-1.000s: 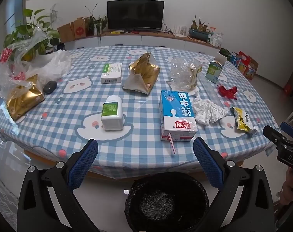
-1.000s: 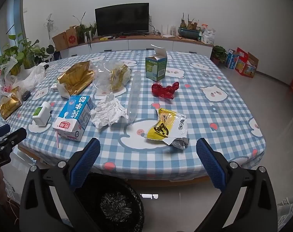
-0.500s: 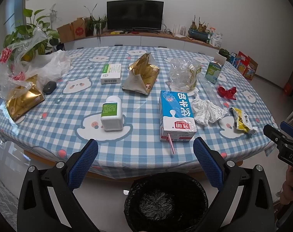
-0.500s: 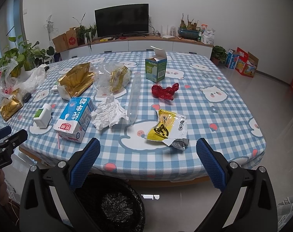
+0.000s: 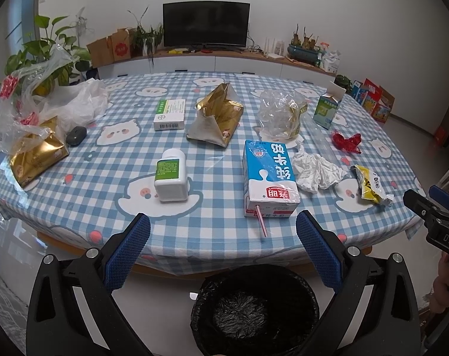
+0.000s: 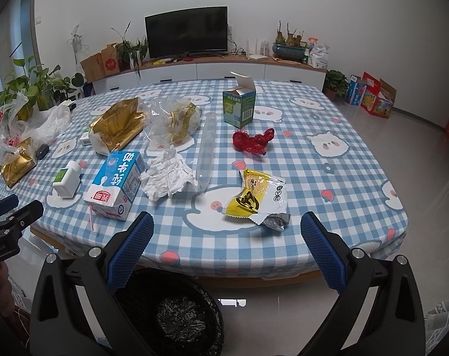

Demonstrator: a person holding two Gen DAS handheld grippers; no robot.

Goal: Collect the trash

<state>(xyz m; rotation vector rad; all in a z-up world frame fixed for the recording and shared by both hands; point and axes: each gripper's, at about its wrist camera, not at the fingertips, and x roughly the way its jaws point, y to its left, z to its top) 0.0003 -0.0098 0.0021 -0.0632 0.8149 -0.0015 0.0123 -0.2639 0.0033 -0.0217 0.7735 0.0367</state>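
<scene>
Trash lies on the blue checked table (image 5: pixel 105 160): a blue milk carton (image 5: pixel 268 175) with a straw, a crumpled tissue (image 5: pixel 316 172), a yellow snack wrapper (image 6: pixel 258 197), a red net (image 6: pixel 252 141), a white bottle (image 5: pixel 171 176), a gold bag (image 5: pixel 218 115) and a clear plastic bag (image 5: pixel 280 112). A black-lined bin (image 5: pixel 254 308) stands on the floor below the table's near edge. My left gripper (image 5: pixel 223 249) is open and empty above the bin. My right gripper (image 6: pixel 227 246) is open and empty before the snack wrapper.
A green-white box (image 6: pixel 239 105), a medicine box (image 5: pixel 169 114), a clear tube (image 6: pixel 206 151), a dark mouse (image 5: pixel 76 135) and plastic bags with a gold pack (image 5: pixel 34 154) also lie on the table. A TV (image 5: pixel 206 23) and cabinet stand behind.
Both grippers have drifted very slightly; the table contents look a touch closer. Nothing was picked up or let go.
</scene>
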